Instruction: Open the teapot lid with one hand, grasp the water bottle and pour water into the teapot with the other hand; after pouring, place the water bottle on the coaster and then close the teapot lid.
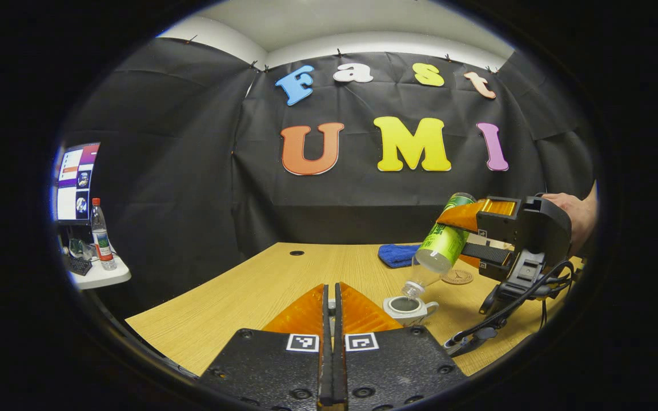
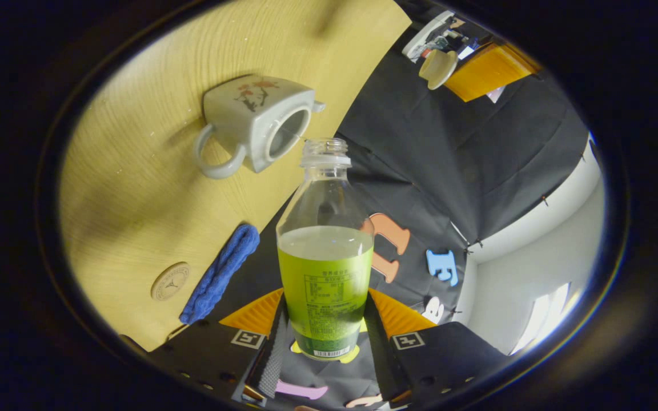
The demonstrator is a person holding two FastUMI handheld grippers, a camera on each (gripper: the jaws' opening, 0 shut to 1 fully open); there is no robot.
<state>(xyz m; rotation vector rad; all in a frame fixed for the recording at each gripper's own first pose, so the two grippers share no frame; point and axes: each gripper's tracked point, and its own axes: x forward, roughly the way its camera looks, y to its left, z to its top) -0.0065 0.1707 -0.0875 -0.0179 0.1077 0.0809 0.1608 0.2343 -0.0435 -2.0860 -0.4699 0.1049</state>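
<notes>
Right tongs (image 2: 324, 337) clamp the water bottle (image 2: 325, 268), tilted over the teapot (image 2: 257, 128).

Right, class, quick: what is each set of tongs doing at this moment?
Left tongs: closed; in the right gripper view they hold the teapot lid.
Right tongs: closed on the water bottle, tipped over the open teapot.

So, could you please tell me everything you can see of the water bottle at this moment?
The water bottle is clear plastic with a green label around its lower body, uncapped, with a threaded neck. It is partly filled with clear liquid. The right gripper clamps its labelled body, both fingers pressing its sides. In the left gripper view it is tilted mouth-down just above the open teapot, off the table, clear of the round coaster behind it.
</notes>
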